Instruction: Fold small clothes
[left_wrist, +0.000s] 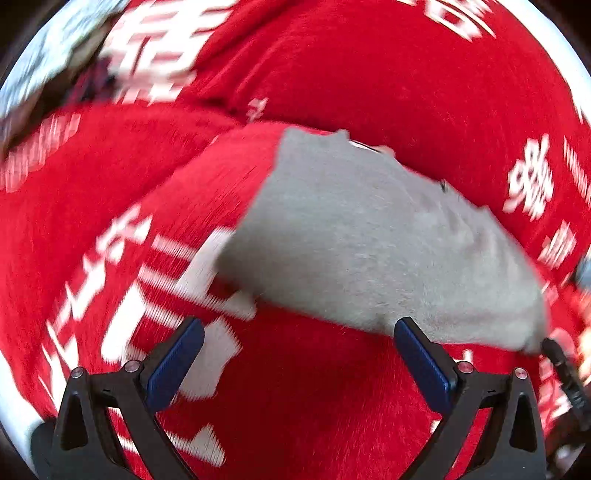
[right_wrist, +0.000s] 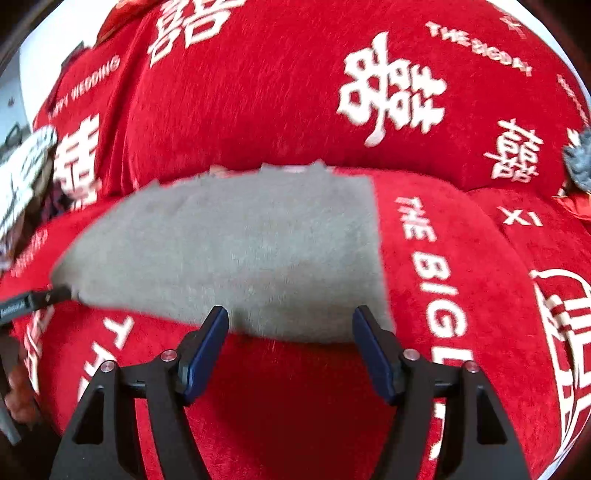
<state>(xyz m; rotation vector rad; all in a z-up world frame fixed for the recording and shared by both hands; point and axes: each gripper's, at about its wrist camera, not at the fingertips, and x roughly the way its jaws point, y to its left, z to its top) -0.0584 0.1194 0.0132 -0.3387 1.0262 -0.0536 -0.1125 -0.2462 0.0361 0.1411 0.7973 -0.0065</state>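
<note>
Grey cloth (right_wrist: 229, 251) lies flat on red cover (right_wrist: 258, 103) w/ white lettering. L gripper (left_wrist: 299, 363) spread wide, empty, just short of cloth edge. R gripper (right_wrist: 290, 350) also agape, holding nothing, fingertips at near hem. Only R view shows lettering sharp; L view blurred.

Left gripper (left_wrist: 298, 363) gapes before grey cloth (left_wrist: 369, 236) on red cover (left_wrist: 314, 406)

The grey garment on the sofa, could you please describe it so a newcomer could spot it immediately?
A red sofa cover printed with white characters fills both views. On its seat cushion lies the grey garment, just beyond both open grippers. It is the only plain, unprinted, fuzzy grey piece against the red.
</note>
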